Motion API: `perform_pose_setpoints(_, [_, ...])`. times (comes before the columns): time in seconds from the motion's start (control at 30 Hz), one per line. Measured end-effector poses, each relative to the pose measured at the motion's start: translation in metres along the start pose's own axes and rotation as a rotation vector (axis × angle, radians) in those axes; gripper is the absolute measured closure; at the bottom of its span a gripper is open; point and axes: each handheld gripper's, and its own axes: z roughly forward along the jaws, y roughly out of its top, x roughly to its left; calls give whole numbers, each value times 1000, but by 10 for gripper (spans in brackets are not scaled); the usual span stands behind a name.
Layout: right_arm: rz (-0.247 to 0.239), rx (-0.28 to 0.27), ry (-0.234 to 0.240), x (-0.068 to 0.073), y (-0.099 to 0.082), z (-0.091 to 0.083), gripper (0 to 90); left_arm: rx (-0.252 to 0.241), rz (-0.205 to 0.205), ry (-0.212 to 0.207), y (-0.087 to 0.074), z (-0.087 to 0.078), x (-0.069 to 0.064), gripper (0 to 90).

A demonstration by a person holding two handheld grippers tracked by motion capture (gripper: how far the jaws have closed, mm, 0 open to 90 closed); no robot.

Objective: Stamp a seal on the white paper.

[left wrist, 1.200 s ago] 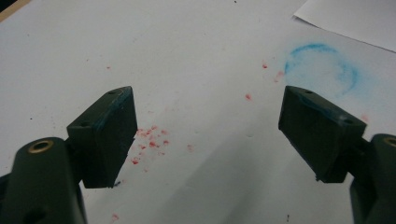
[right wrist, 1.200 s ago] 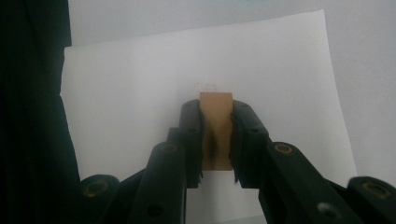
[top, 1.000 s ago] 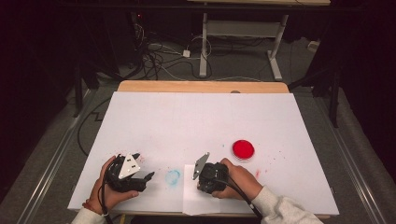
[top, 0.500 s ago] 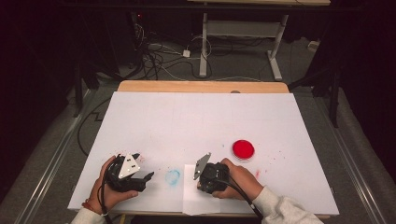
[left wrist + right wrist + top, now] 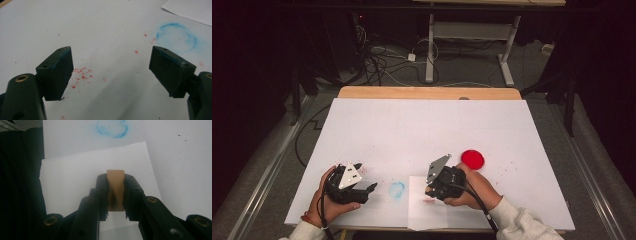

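My right gripper (image 5: 430,191) is shut on a small tan wooden block (image 5: 115,185), held upright between its jaws over a loose white paper sheet (image 5: 427,210) at the table's front edge. A small red mark (image 5: 428,200) shows on that sheet just below the gripper. A round red pad (image 5: 472,159) lies just to the right of the right hand. My left gripper (image 5: 371,189) rests at the front left with its jaws wide apart and nothing between them (image 5: 111,67), pointing toward a blue ring stain (image 5: 177,37).
The white table cover (image 5: 427,125) carries the blue ring stain (image 5: 396,189) between the two hands and scattered red specks (image 5: 81,74). A strip of wooden tabletop (image 5: 427,93) shows at the far edge. Cables and a desk frame lie on the floor beyond.
The right gripper has shifted slightly up and to the right over the sheet. The left gripper has stayed where it was.
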Motion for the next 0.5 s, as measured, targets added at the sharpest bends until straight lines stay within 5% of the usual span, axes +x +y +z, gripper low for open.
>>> perform_pose_setpoints(0.5, [17, -26, -28, -5, -4, -13, 761, -4, -3, -3, 0, -1, 0, 192])
